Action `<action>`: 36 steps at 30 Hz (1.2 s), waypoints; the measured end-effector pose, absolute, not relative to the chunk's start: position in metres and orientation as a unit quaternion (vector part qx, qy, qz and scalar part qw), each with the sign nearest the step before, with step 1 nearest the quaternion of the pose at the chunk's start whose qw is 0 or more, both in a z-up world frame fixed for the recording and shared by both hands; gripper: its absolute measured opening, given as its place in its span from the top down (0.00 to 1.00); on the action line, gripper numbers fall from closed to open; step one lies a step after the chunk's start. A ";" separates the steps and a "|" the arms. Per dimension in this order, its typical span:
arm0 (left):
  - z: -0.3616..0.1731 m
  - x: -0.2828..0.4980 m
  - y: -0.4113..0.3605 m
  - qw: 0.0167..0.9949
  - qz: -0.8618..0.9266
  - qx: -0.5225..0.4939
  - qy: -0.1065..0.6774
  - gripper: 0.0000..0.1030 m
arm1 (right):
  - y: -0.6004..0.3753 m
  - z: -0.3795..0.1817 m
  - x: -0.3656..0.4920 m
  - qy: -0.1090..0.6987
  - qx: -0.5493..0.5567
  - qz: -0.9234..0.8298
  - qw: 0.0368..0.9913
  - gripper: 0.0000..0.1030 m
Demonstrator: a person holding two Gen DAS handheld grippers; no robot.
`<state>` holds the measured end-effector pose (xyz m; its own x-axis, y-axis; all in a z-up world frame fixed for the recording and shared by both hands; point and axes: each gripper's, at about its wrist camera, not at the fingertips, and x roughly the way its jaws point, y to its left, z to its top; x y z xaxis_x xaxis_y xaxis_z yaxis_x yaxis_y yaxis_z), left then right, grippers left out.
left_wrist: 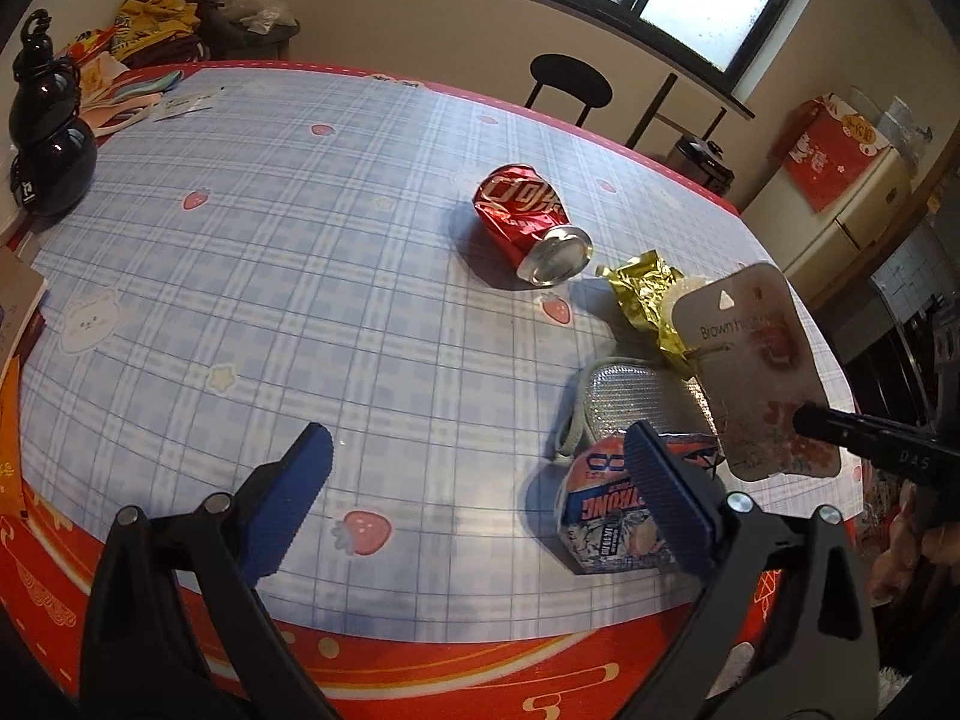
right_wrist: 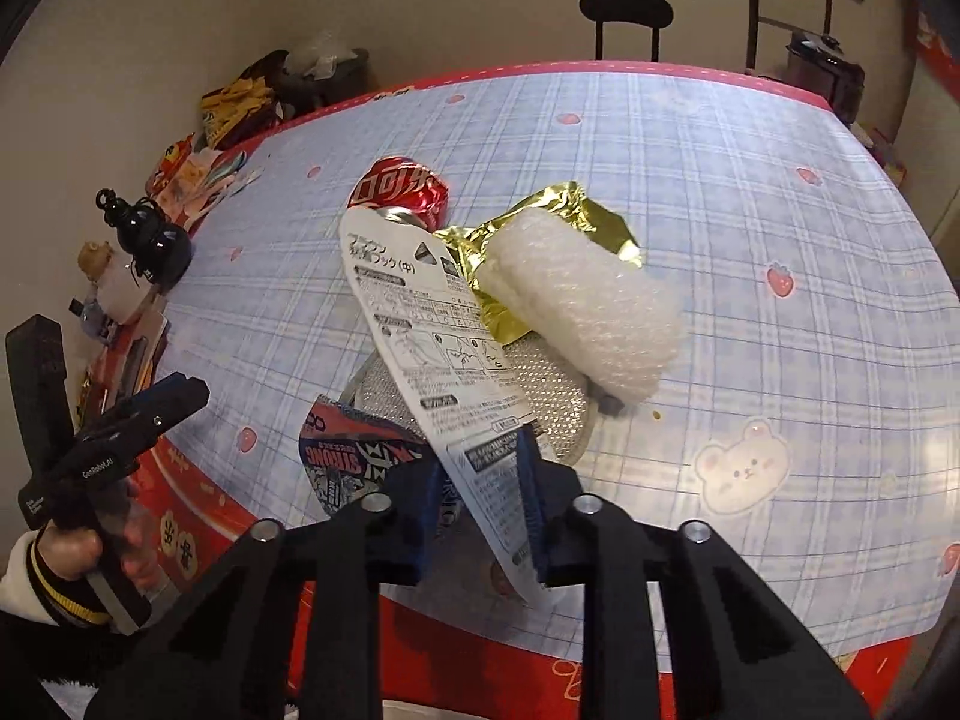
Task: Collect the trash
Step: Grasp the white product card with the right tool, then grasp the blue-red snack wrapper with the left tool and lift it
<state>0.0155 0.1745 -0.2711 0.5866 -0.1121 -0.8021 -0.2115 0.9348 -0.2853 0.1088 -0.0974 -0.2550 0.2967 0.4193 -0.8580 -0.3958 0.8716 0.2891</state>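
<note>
My right gripper (right_wrist: 480, 480) is shut on a white printed packaging card (right_wrist: 438, 336) and holds it above the table; the card also shows in the left wrist view (left_wrist: 750, 360). My left gripper (left_wrist: 480, 480) is open and empty over the table's near edge. A crushed red can (left_wrist: 528, 222) lies mid-table. Next to it are a gold foil wrapper (left_wrist: 645, 300), a bubble wrap roll (right_wrist: 582, 306), a silver mesh pouch (left_wrist: 636, 396) and a blue snack wrapper (left_wrist: 606, 516).
The table has a blue plaid cloth (left_wrist: 300, 276) with a red border. A black gourd-shaped bottle (left_wrist: 48, 138) stands at the left edge, with clutter behind it. A black chair (left_wrist: 570, 84) stands beyond the far edge.
</note>
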 end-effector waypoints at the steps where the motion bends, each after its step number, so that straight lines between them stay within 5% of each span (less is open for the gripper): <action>1: -0.273 0.016 0.173 0.872 0.025 -0.178 0.456 0.07 | -0.101 -0.255 0.110 0.534 0.012 0.250 0.807 0.84; 12: -0.290 0.023 0.151 0.856 -0.025 -0.175 0.486 0.19 | -0.109 -0.246 0.108 0.512 0.021 0.256 0.820 0.97; 23: -0.318 0.036 0.125 0.833 -0.073 -0.177 0.519 0.25 | -0.118 -0.238 0.099 0.499 0.027 0.260 0.826 0.97; 30: -0.338 0.043 0.123 0.816 -0.087 -0.203 0.534 0.44 | -0.122 -0.240 0.096 0.503 0.030 0.256 0.825 0.97; 36: -0.345 0.047 0.123 0.813 -0.095 -0.212 0.533 0.45 | -0.122 -0.247 0.094 0.515 0.032 0.256 0.818 0.97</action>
